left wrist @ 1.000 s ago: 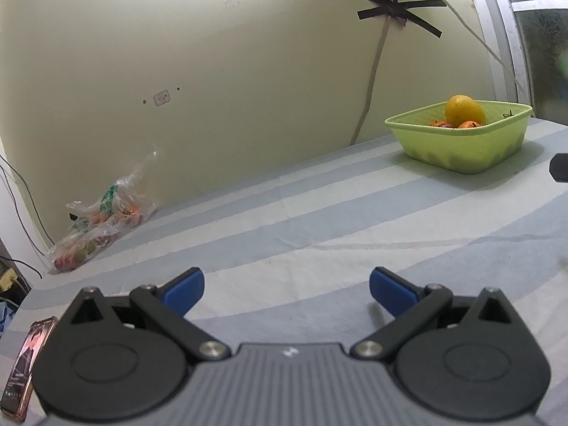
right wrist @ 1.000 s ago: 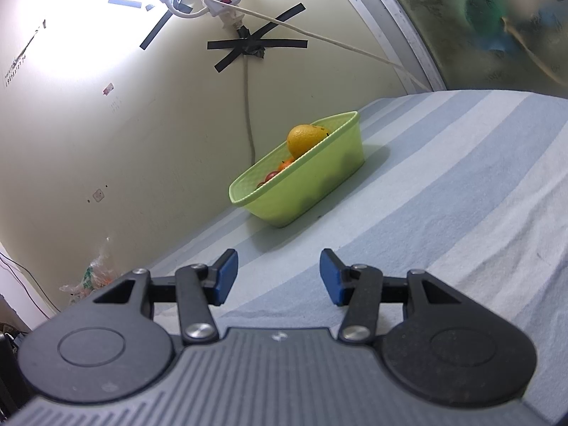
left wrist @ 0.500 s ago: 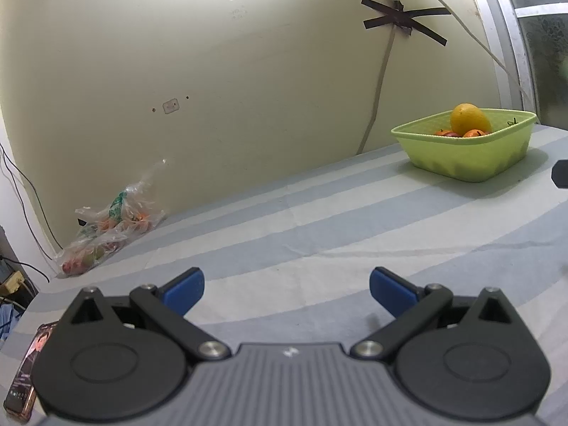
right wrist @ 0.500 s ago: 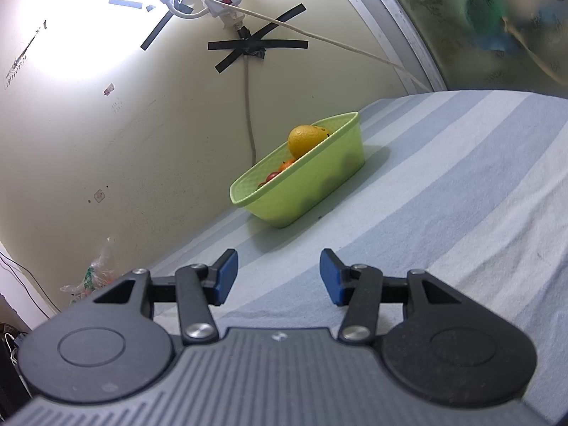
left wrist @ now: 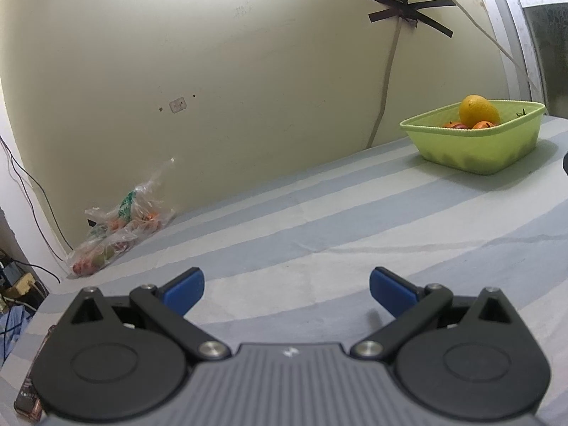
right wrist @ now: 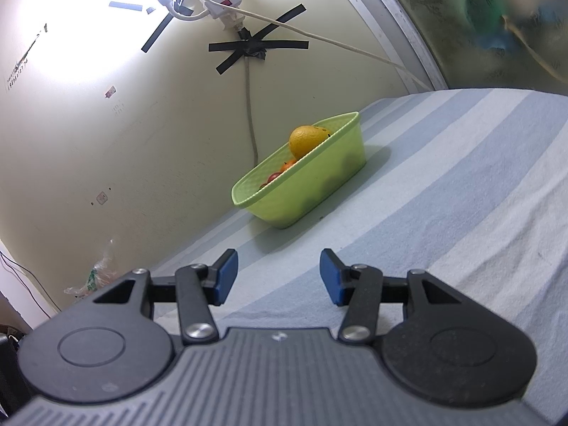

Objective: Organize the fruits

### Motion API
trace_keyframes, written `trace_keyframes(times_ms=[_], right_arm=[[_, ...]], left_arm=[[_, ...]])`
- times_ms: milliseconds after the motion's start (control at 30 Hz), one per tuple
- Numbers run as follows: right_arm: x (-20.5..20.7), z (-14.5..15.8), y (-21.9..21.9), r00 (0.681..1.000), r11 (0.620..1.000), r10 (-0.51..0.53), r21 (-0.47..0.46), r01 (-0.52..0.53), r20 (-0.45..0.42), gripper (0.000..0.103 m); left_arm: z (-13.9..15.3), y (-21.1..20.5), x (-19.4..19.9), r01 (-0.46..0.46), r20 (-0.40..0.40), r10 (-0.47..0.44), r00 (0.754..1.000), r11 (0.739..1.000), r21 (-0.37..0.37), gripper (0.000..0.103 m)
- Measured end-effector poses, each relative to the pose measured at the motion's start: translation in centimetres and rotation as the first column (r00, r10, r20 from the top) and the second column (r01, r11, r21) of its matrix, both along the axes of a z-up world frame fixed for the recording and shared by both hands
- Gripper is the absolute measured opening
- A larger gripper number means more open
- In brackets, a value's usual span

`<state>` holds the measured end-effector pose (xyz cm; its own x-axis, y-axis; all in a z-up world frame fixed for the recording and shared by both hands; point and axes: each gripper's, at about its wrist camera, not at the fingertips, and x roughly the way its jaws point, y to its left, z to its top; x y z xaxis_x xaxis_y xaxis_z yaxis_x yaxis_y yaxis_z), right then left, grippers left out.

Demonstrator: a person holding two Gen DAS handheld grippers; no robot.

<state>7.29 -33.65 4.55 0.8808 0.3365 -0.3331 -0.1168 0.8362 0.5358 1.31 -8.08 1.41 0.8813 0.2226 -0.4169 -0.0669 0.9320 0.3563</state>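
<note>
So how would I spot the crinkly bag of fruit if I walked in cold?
Start at the striped bed sheet and follow it to where it meets the yellowish wall. The clear plastic bag lies there, far left of the green basket. Unlike the basket's open pile topped by a big yellow fruit, it is crumpled, see-through film over small orange-red fruits.

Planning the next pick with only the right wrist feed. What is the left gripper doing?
Observer: The left gripper is open, with nothing between its fingers.
Operator: Any fruit outside the green basket?
Observer: Yes. A clear plastic bag holding orange and red fruit lies against the wall, far left of the basket.
Operator: Anything else nearby?
Observer: What looks like a phone lies on the striped cloth, at the lower left of the view.
</note>
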Motion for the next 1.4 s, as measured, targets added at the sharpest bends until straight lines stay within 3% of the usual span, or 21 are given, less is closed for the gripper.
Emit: trace_keyframes(times_ms=[733,1400], right_arm=[[0.11,-0.09,-0.20,1.000,1.000,0.008,0.006,-0.008,0.000,0.054],[0.39,-0.25,-0.58,1.000,1.000,0.016,0.016,-0.016,0.000,0.054]], left_arm=[[-0.14,-0.14,0.29,0.005,-0.011,-0.005,1.000,0.999,0.032,0.103],[-0.12,0.17,0.64,0.013,-0.038,-0.012,0.999,1.000,0.014,0.103]])
